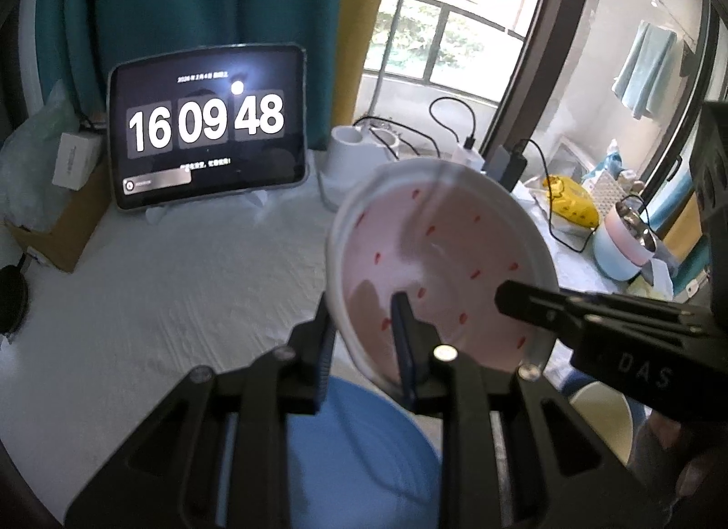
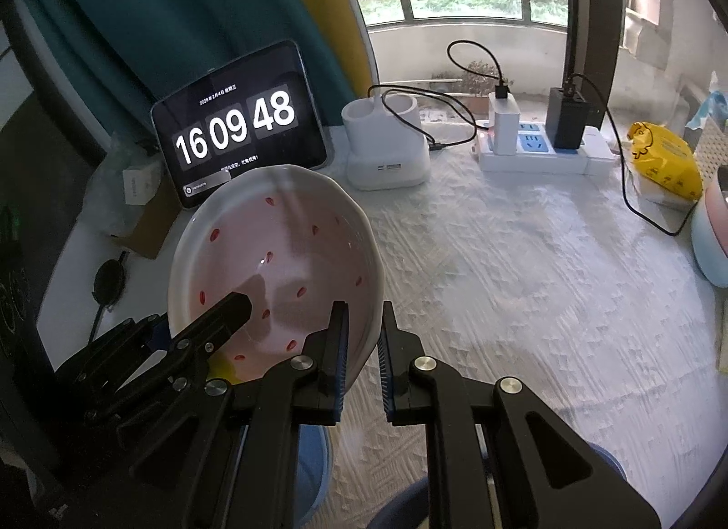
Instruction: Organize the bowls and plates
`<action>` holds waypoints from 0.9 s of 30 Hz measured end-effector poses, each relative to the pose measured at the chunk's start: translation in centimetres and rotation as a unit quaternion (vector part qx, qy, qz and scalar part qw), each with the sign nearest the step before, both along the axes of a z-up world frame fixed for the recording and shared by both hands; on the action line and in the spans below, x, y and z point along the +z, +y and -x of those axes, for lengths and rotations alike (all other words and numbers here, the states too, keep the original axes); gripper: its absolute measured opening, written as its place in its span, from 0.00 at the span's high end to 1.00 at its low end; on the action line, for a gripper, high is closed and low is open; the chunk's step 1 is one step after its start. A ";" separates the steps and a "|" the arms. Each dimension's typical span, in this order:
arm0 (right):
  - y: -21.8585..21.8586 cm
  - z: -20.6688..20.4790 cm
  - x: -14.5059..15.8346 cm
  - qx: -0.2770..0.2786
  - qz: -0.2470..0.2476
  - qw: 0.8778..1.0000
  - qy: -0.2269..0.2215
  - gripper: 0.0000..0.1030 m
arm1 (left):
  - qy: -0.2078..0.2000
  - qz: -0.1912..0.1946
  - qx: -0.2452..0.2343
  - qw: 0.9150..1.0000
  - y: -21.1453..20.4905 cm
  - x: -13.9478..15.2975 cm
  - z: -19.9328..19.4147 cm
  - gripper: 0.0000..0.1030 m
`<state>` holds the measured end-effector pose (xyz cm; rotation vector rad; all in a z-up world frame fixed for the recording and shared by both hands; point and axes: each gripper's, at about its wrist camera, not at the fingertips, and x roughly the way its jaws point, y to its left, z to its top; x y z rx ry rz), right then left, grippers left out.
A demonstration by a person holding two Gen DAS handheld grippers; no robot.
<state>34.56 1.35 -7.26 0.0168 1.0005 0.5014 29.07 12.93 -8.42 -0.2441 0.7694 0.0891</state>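
A: Nearest to us, both pairs of jaws are closed on the same bowl [image 2: 277, 256]. Our right gripper [image 2: 361, 347] pinches the near right wall, one pad inside, one outside.

B: And our left gripper [image 1: 364, 347] does the same on the near left rim. In its view the right one [image 1: 509, 297] reaches in from the right, so the two grips sit on opposite sides, both narrow.

A: Then the bowl hangs between us, clear of the table [image 2: 500, 279], tilted with its mouth facing us.

B: Glossy ceramic, we'd say: white outside, pale pink inside with small red seed marks, the rim slightly wavy.

A: Directly below the jaws lies a blue dish [image 1: 355, 451], smooth and matte. Neither hand is nearer; we judge the move turns on levelling the bowl over a resting spot.

B: Slippery glaze, so we'd keep both grips even.

A: Further out, the quilted white cloth, then a tablet clock [image 2: 241, 124], a white holder [image 2: 386, 147] and a power strip [image 2: 537, 151] by the window.
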 end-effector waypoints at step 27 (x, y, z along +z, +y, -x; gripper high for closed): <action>-7.0 4.1 1.8 -0.033 -0.025 0.999 -0.020 0.87 | -0.012 -0.019 -0.040 0.999 -6.5 2.1 2.5 0.76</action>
